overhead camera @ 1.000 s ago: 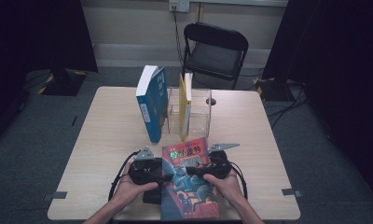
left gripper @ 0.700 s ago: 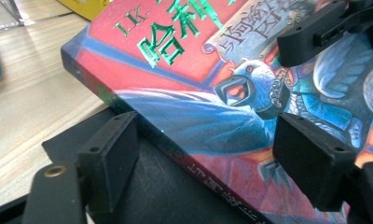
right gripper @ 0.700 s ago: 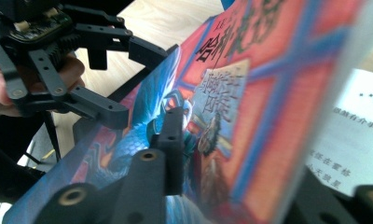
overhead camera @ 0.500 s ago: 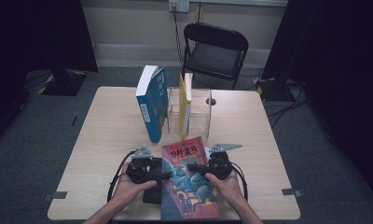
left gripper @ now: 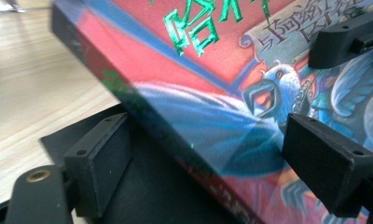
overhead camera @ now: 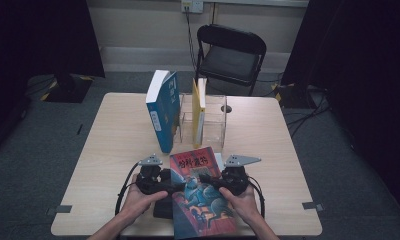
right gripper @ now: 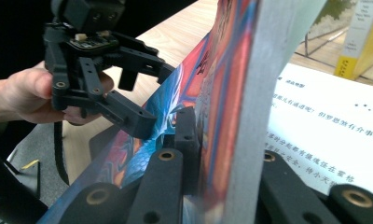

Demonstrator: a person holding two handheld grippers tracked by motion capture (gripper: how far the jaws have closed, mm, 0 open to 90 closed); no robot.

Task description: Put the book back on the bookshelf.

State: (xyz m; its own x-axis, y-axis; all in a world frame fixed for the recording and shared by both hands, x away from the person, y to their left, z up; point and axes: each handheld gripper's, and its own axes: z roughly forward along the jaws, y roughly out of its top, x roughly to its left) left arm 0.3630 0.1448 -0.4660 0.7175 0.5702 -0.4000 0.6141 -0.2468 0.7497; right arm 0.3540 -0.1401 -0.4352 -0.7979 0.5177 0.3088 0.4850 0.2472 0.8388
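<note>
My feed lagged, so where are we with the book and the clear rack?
Done: a blue book and a yellow book stand at the clear rack. In hand: the right hand-held gripper has just closed on the red book, whose other edge sits between the left hand-held gripper's jaws. Left: standing it in the rack.

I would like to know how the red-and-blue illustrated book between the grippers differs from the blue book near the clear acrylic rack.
The red-and-blue illustrated book lies cover-up at the near table edge; the blue book stands on end, leaning at the clear acrylic rack. The illustrated one is clamped in the right gripper and sits between the left gripper's open jaws; the blue one is untouched. Both are closed, thick volumes.
</note>
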